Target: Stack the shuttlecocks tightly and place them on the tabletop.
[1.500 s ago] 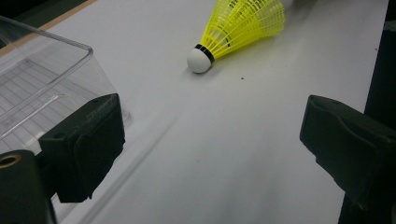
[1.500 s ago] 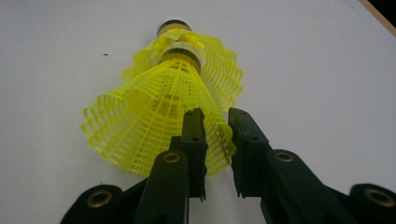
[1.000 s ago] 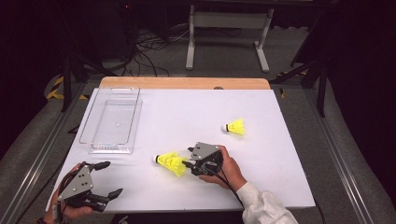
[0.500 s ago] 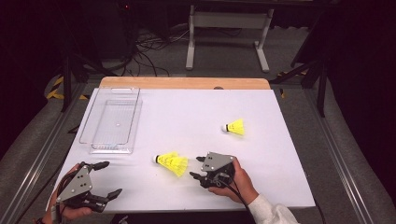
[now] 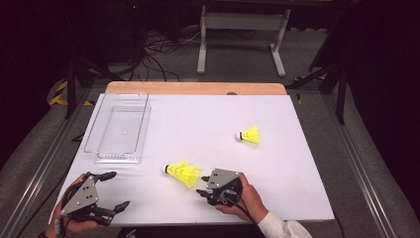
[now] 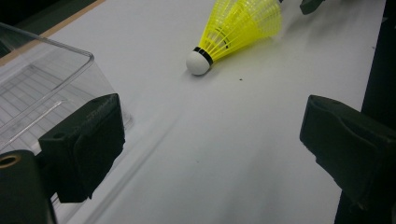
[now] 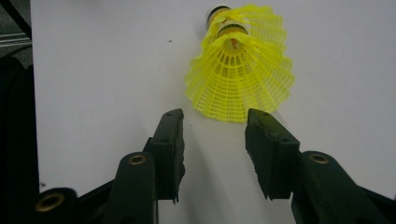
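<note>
Two nested yellow shuttlecocks [image 5: 182, 173] lie on the white table [image 5: 297, 163]; the right gripper [image 5: 204, 187] has backed off, jaws narrowing yet empty, left gripper [image 5: 116, 191] wide apart: release done.

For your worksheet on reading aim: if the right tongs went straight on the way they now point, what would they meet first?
Probably the open skirt of the nested yellow shuttlecocks, just ahead of the open right tongs; the gap left is hard to judge.

High view looks down on table [image 5: 277, 163], gripper views close, level, sharing shuttlecocks [image 6: 238, 25].
</note>
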`<state>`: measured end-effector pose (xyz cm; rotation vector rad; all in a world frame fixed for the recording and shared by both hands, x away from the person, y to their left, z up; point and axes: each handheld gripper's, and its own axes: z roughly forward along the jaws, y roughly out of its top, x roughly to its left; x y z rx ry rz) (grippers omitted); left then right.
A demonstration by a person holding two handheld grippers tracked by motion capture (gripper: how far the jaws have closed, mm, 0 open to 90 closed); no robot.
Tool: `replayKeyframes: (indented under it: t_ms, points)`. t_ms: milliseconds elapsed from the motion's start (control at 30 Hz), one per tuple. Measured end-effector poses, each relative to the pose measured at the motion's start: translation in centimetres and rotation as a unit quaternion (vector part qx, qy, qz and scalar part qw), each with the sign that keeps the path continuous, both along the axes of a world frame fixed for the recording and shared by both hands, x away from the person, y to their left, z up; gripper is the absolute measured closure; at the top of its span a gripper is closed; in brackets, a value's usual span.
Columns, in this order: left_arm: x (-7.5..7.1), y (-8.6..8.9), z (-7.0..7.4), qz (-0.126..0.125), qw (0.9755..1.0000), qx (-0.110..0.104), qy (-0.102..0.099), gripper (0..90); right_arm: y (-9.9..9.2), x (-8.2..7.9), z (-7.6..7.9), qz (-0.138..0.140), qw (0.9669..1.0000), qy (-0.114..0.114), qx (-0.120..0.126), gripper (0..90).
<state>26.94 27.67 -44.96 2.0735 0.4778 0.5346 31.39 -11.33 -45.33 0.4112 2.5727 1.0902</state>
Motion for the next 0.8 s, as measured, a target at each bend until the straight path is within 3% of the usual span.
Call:
replayKeyframes:
  t_ms: [367,800]
  points:
    - [0.1,-0.1,-0.1,-0.004,1.0000,0.002,0.004,7.6,2.5,0.8,-1.4,0.003,0.9998,0.002,-0.020,59.7]
    - [0.2,-0.3,-0.2,-0.007,0.9999,0.006,0.007,7.6,3.4,1.5,-1.5,0.004,0.9999,-0.007,-0.015,74.7]
